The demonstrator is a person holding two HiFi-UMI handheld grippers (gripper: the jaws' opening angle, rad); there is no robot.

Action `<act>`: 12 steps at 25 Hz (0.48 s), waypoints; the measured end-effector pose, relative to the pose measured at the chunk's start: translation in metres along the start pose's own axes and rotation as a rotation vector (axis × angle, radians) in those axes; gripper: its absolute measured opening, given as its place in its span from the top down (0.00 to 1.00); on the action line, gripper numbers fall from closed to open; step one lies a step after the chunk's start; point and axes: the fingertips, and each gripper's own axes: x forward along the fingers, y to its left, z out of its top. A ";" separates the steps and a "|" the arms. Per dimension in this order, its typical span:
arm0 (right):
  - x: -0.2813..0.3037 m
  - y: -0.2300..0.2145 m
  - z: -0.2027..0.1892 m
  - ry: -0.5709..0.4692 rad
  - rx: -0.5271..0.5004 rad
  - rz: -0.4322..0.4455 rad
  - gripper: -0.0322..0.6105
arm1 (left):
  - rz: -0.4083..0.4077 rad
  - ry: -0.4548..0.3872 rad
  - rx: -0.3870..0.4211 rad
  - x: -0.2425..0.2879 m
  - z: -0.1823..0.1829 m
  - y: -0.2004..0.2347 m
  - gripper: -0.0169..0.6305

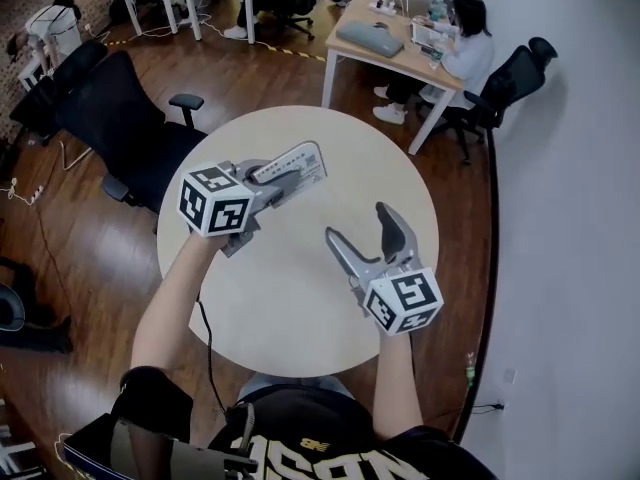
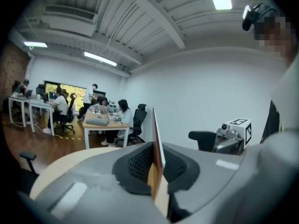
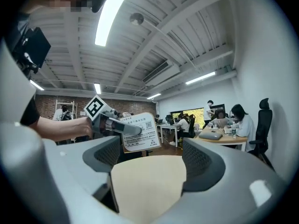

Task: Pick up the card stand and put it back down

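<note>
The card stand is a thin printed card lifted above the round beige table. My left gripper is shut on it, gripping its near end. In the left gripper view the card stand shows edge-on and upright, pinched between the two dark pads. My right gripper hangs above the table to the right of the card, open, with nothing between its fingers. In the right gripper view the card stand and the left gripper show ahead, beyond the wide-open right gripper.
Black office chairs stand left of the table. A wooden desk with seated people is at the back right. A white wall runs along the right. A black cable trails over the table's near edge.
</note>
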 end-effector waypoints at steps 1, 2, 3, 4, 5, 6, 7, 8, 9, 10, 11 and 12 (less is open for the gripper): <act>-0.002 0.004 0.010 -0.011 -0.007 0.001 0.29 | 0.042 -0.024 0.027 -0.017 0.011 -0.005 0.95; -0.003 0.007 0.019 -0.021 -0.011 0.000 0.30 | 0.089 -0.049 0.057 -0.033 0.020 -0.010 0.95; -0.004 0.010 0.027 -0.031 -0.011 -0.003 0.30 | 0.139 -0.076 0.087 -0.050 0.028 -0.013 0.95; -0.003 0.013 0.034 -0.043 -0.007 -0.007 0.30 | 0.188 -0.106 0.115 -0.066 0.034 -0.016 0.95; -0.003 0.014 0.040 -0.054 0.002 -0.013 0.31 | 0.234 -0.137 0.136 -0.080 0.039 -0.020 0.95; -0.003 0.016 0.044 -0.064 0.012 -0.020 0.32 | 0.274 -0.170 0.150 -0.094 0.042 -0.023 0.95; -0.002 0.017 0.047 -0.072 0.022 -0.025 0.33 | 0.310 -0.201 0.158 -0.105 0.044 -0.027 0.95; -0.002 0.018 0.050 -0.078 0.028 -0.028 0.34 | 0.342 -0.228 0.162 -0.114 0.046 -0.031 0.95; -0.001 0.018 0.053 -0.083 0.031 -0.031 0.34 | 0.373 -0.252 0.165 -0.121 0.046 -0.034 0.95; 0.000 0.018 0.055 -0.087 0.031 -0.038 0.34 | 0.406 -0.273 0.168 -0.127 0.047 -0.037 0.95; 0.001 0.018 0.057 -0.091 0.030 -0.053 0.34 | 0.442 -0.293 0.171 -0.133 0.047 -0.039 0.95; 0.002 0.016 0.058 -0.094 0.029 -0.077 0.34 | 0.484 -0.313 0.176 -0.139 0.047 -0.041 0.95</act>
